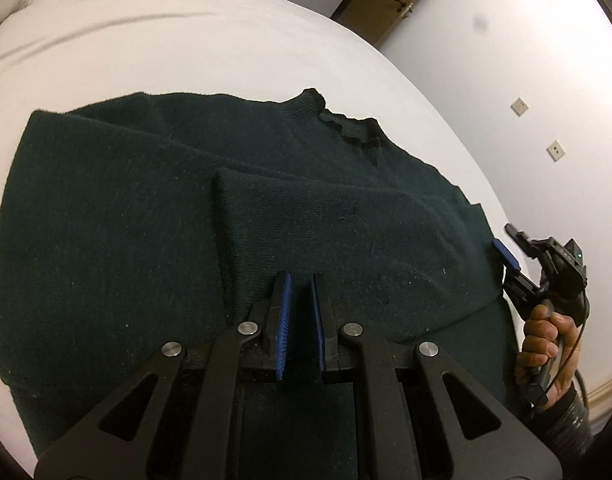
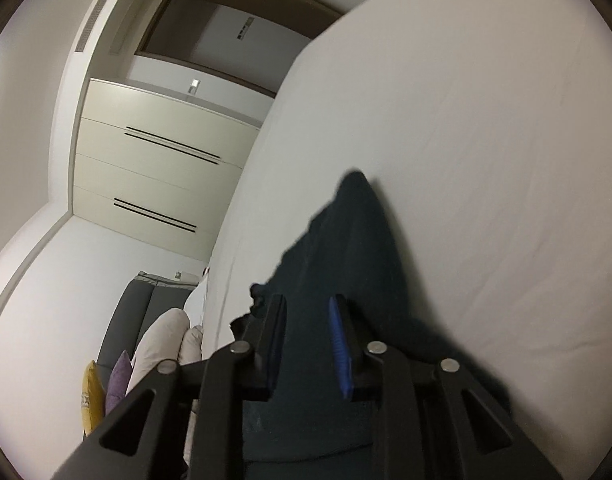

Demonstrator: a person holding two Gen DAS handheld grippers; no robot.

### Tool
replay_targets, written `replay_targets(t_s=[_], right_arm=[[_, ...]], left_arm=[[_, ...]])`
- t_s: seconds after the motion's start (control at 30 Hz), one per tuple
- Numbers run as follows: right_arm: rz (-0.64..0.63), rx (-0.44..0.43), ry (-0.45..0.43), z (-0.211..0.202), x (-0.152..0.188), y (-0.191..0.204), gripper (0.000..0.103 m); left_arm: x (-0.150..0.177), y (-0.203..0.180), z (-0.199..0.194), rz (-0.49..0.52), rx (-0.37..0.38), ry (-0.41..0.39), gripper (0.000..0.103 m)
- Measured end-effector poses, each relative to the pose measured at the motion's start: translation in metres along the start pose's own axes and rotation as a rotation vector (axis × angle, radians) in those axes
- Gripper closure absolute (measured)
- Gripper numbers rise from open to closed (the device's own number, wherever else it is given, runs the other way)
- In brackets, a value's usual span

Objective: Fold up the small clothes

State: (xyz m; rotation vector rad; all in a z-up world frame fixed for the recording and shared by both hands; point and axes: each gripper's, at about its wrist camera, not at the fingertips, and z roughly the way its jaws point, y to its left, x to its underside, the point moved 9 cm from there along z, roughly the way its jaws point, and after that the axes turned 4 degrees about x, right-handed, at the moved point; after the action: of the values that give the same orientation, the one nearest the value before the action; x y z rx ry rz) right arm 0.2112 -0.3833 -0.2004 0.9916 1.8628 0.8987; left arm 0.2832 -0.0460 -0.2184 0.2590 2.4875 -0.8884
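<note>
A dark green knit sweater [image 1: 145,208] lies on the white bed [image 1: 165,40], collar [image 1: 346,128] at the far side, a sleeve folded across its body. My left gripper [image 1: 301,288] hovers over the near part of the sweater, jaws a small gap apart with nothing between them. My right gripper [image 1: 510,248] is at the sweater's right edge, held by a hand [image 1: 546,344]. In the right wrist view the right gripper [image 2: 308,316] is open, with sweater fabric [image 2: 346,248] lying between and beyond its fingers; I cannot tell whether it touches the fabric.
The white bed sheet [image 2: 486,140] spreads around the sweater. A wall with sockets [image 1: 520,106] and a door [image 1: 386,0] stand beyond the bed. A cream wardrobe [image 2: 157,160], pillows [image 2: 161,344] and cushions [image 2: 105,392] show at the bed's far end.
</note>
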Motion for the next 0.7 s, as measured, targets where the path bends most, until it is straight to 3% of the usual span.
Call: replay_targets(t_s=[0.17,0.23,0.27,0.3,0.37,0.5,0.57,0.6,0.7], right_arm=[[-0.064,-0.059,0.066,0.028,0.003,0.035,0.053],[-0.082,-0.043,0.103,0.046,0.005,0.032,0.050],[-0.073,-0.014,0.095,0.052,0.001,0.021,0.053],[-0.054,-0.009,0.084,0.054,-0.004,0.012,0.067],[-0.007,-0.007,0.044,0.050,-0.017,-0.006,0.080],[0.108,0.014,-0.048,0.026,-0.047,-0.039,0.079],[0.114,0.037,-0.054,0.014,-0.052,-0.039,0.073],[0.105,0.013,-0.056,0.008,-0.052,-0.031,0.066],[0.059,-0.088,-0.052,-0.003,-0.042,0.004,0.057]], left_arm=[[0.004,0.010,-0.008,-0.006,0.011,-0.003,0.093],[0.004,0.011,-0.007,-0.003,0.010,-0.004,0.093],[0.004,0.010,-0.006,-0.005,0.013,-0.005,0.093],[0.004,0.011,-0.006,-0.007,0.018,-0.005,0.093],[0.004,0.010,-0.006,-0.009,0.023,-0.006,0.093],[0.005,0.007,0.000,-0.011,0.027,-0.009,0.093],[0.007,0.008,0.000,-0.012,0.029,-0.012,0.093],[0.007,0.008,-0.001,-0.013,0.030,-0.013,0.093],[0.008,0.009,-0.002,-0.012,0.031,-0.018,0.093]])
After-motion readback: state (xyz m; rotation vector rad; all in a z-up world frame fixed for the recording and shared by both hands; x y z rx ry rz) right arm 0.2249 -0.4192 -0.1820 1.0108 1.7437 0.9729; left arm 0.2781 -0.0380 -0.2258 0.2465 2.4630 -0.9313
